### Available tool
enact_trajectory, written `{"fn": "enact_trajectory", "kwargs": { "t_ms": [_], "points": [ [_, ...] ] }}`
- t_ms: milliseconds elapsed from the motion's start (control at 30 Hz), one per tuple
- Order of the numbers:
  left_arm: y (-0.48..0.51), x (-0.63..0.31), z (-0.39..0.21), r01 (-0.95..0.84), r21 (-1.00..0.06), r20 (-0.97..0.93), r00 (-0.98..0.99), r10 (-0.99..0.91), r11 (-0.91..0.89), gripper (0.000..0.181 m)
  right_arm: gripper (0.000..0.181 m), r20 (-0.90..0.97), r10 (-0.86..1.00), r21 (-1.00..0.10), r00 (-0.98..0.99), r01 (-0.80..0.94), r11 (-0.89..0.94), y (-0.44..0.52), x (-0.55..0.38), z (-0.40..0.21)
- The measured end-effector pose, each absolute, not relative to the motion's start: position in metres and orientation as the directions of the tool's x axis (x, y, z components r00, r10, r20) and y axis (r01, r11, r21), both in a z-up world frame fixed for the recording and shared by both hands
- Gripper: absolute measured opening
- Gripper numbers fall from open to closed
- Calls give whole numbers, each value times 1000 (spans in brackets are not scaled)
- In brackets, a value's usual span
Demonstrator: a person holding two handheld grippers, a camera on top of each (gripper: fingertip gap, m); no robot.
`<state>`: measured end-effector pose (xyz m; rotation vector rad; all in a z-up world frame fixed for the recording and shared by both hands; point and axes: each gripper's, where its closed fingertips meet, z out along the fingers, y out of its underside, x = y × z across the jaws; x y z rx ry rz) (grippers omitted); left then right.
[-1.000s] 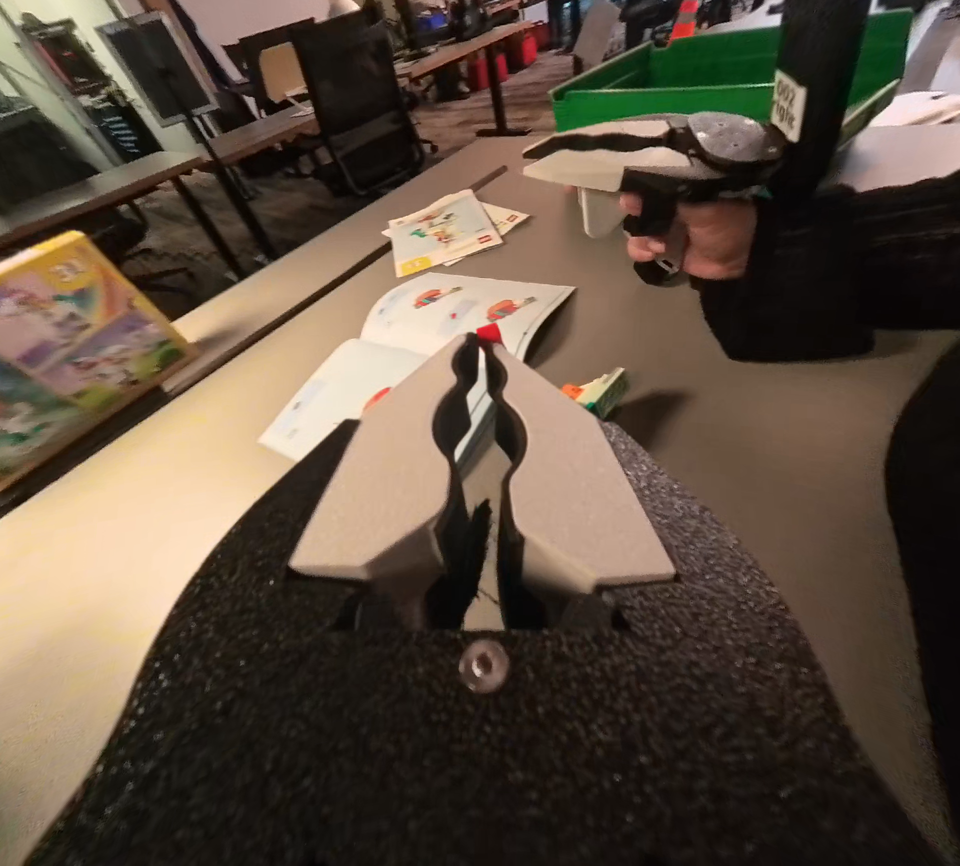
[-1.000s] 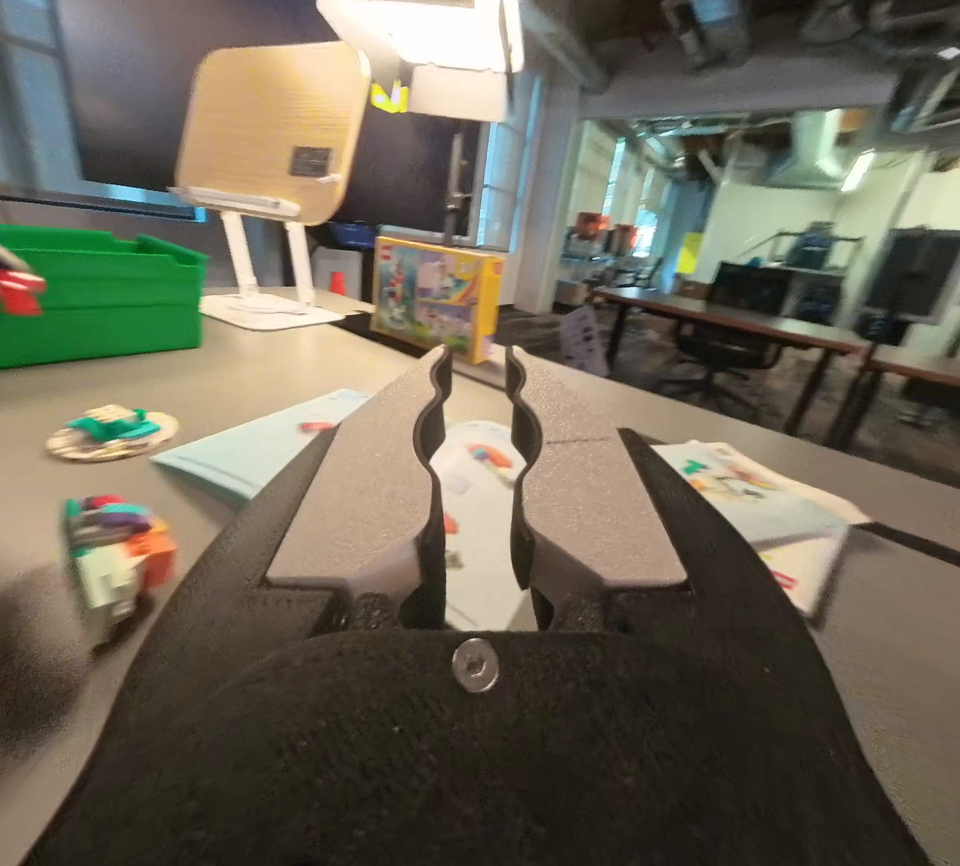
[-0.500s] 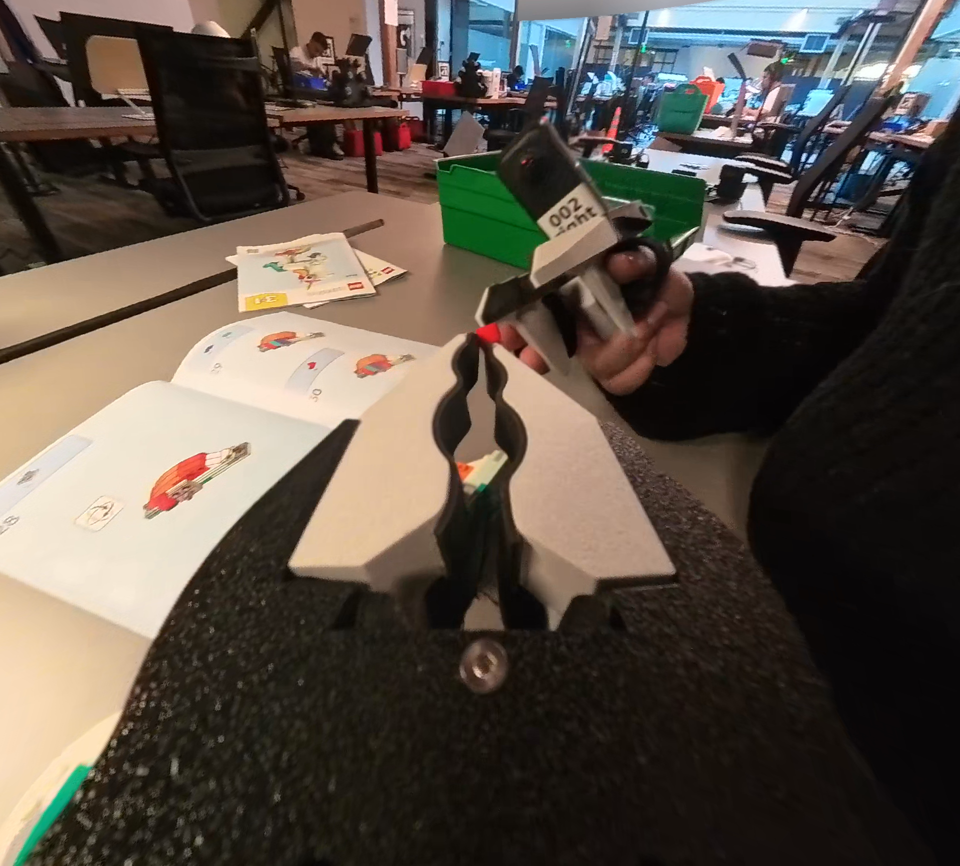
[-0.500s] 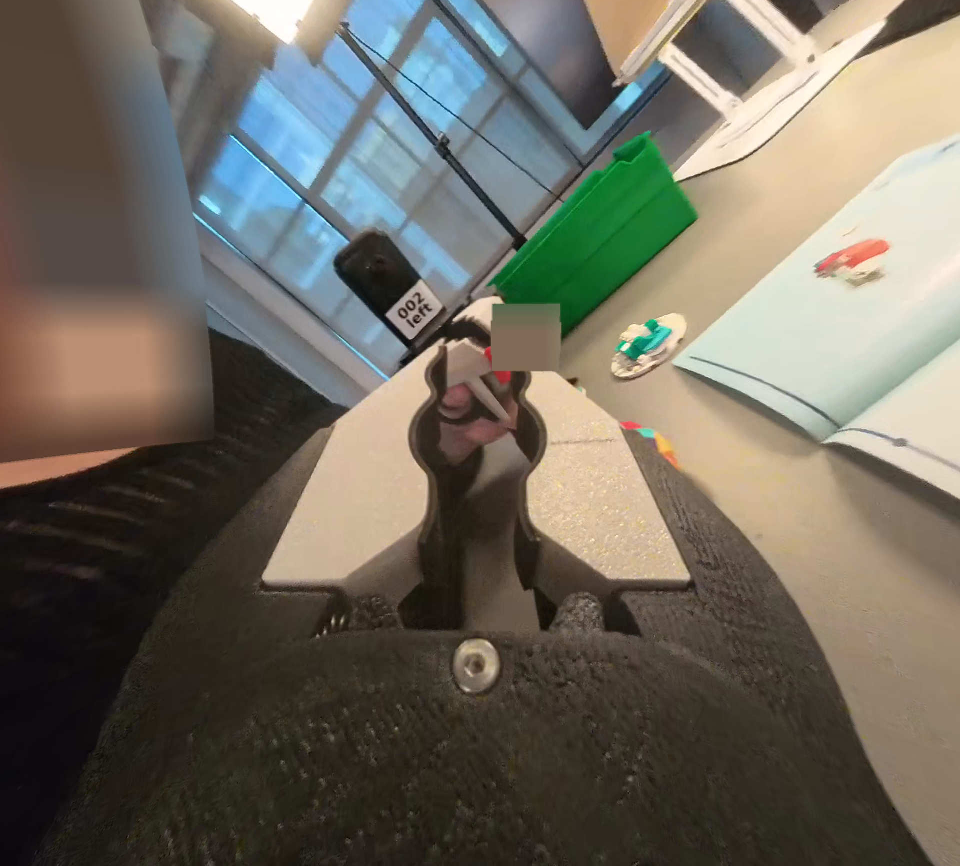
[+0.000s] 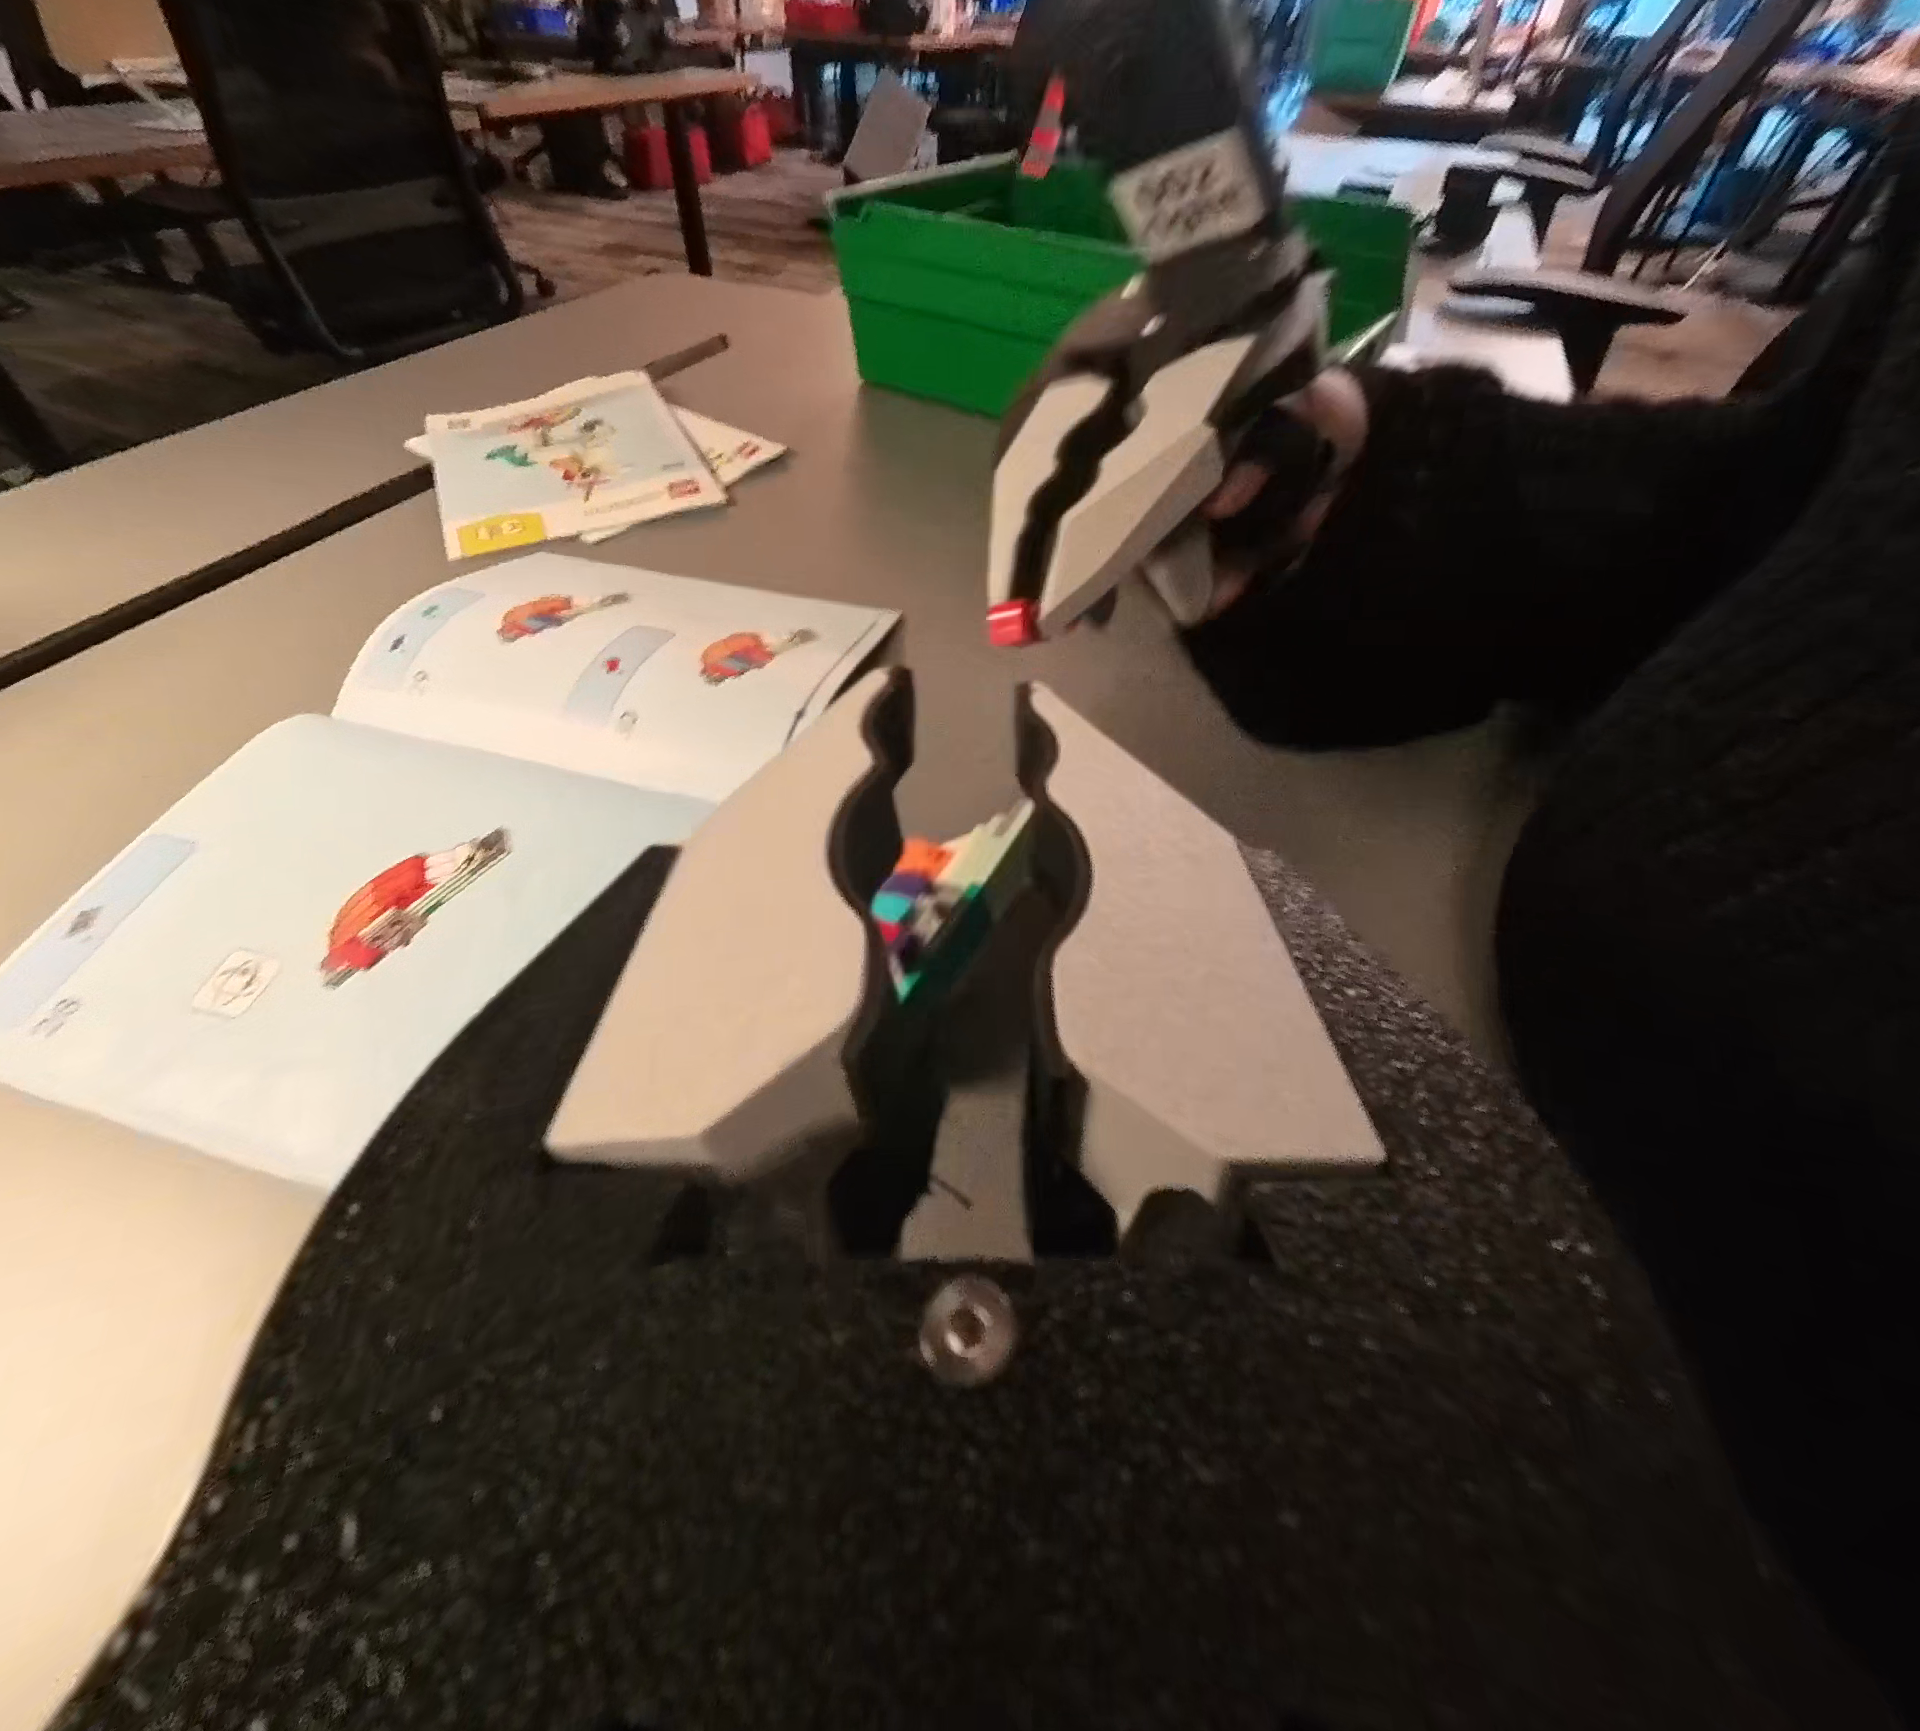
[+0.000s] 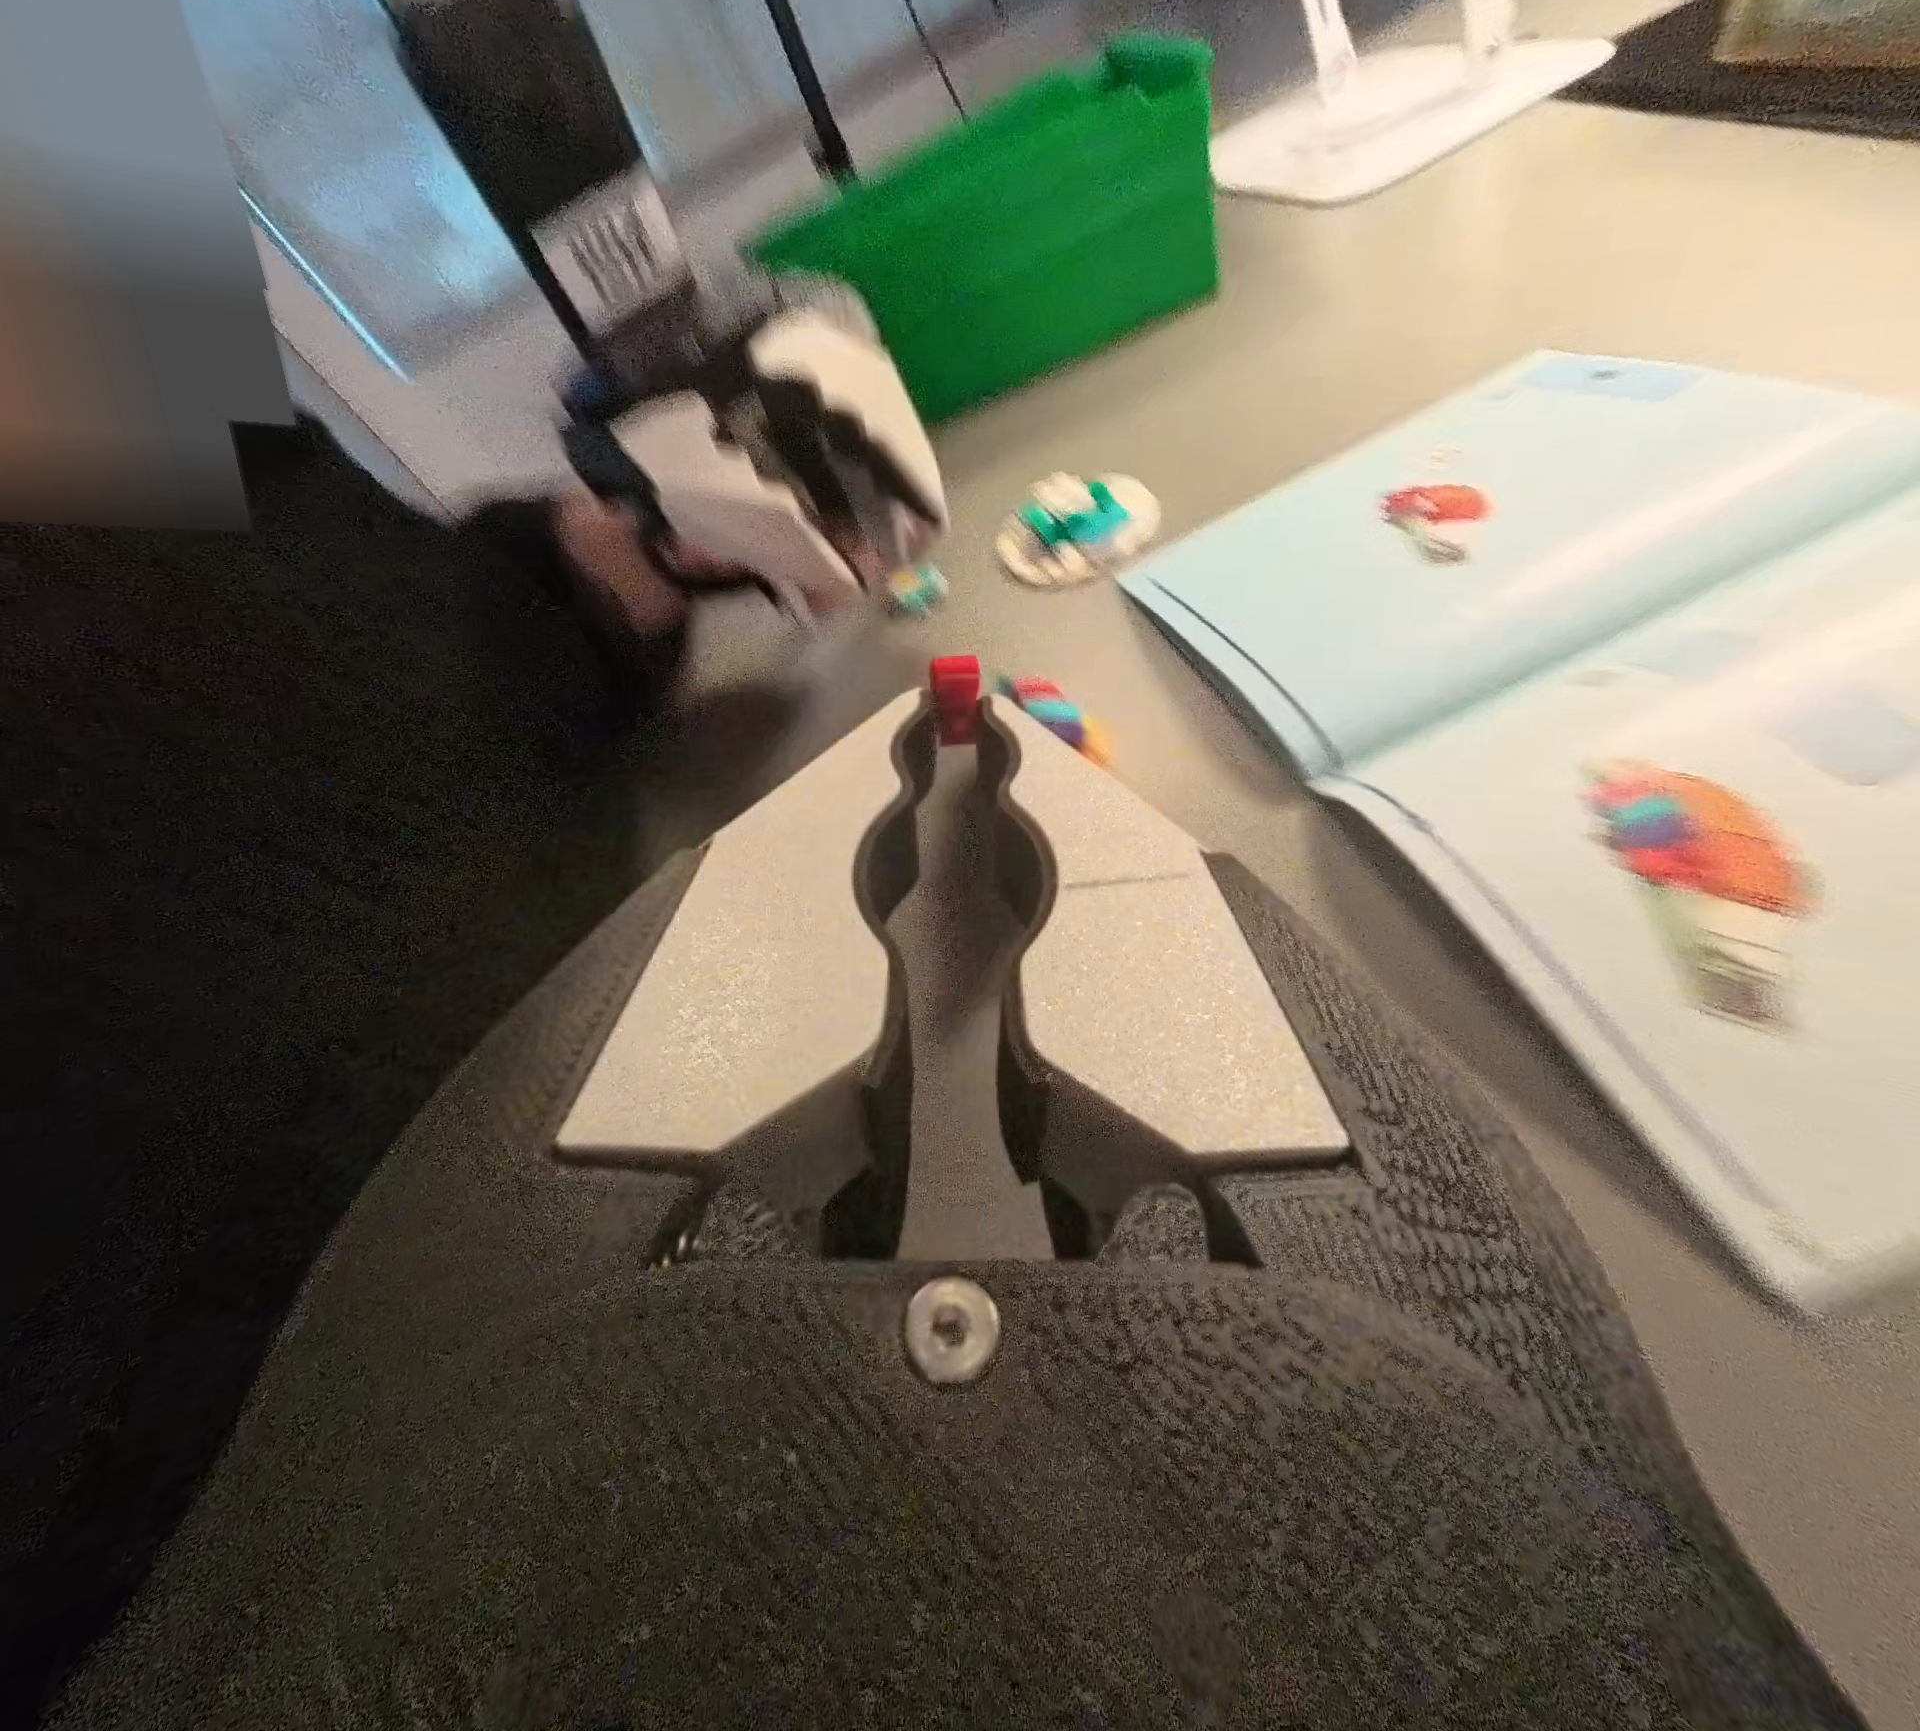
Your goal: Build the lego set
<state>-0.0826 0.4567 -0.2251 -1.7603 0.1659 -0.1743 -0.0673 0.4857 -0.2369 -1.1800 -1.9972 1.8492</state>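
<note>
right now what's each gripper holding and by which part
Right gripper: small red brick, pinched at its lower end by the fingertips. Left gripper: open, holding nothing.

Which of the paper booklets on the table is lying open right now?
The large pale blue instruction booklet nearest the left hand-held gripper lies open. The smaller booklets behind it are stacked shut.

Red brick [image 6: 953, 707], green bin [image 5: 966, 299], pale blue booklet [image 5: 312, 902], grey fingers [image 6: 1101, 985]

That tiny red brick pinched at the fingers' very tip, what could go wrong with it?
The small red plastic brick is held only by the tip of the right gripper, so it might twist or pop out. The multicoloured brick assembly sits between the open fingers of the left gripper, perhaps loosely, so pressing could shove it.
</note>
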Motion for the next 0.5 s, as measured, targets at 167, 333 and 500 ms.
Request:
{"fn": "enact_trajectory", "kwargs": {
  "t_ms": [167, 333, 500],
  "points": [
    [447, -103, -250, 23, -941, 84, 982, -167, -337, 36, 6, -105, 700, -786, -706, 491, 377, 516, -49, -289],
    [440, -107, -260, 75, -917, 150, 975, -164, -391, 39, 6, -93, 648, -720, -756, 501, 480, 517, -41, -307],
    [436, -103, -277, 30, -872, 139, 972, -188, -488, 33, 7, -48, 649, -674, -759, 505, 540, 521, -43, -319]
  ]
}}
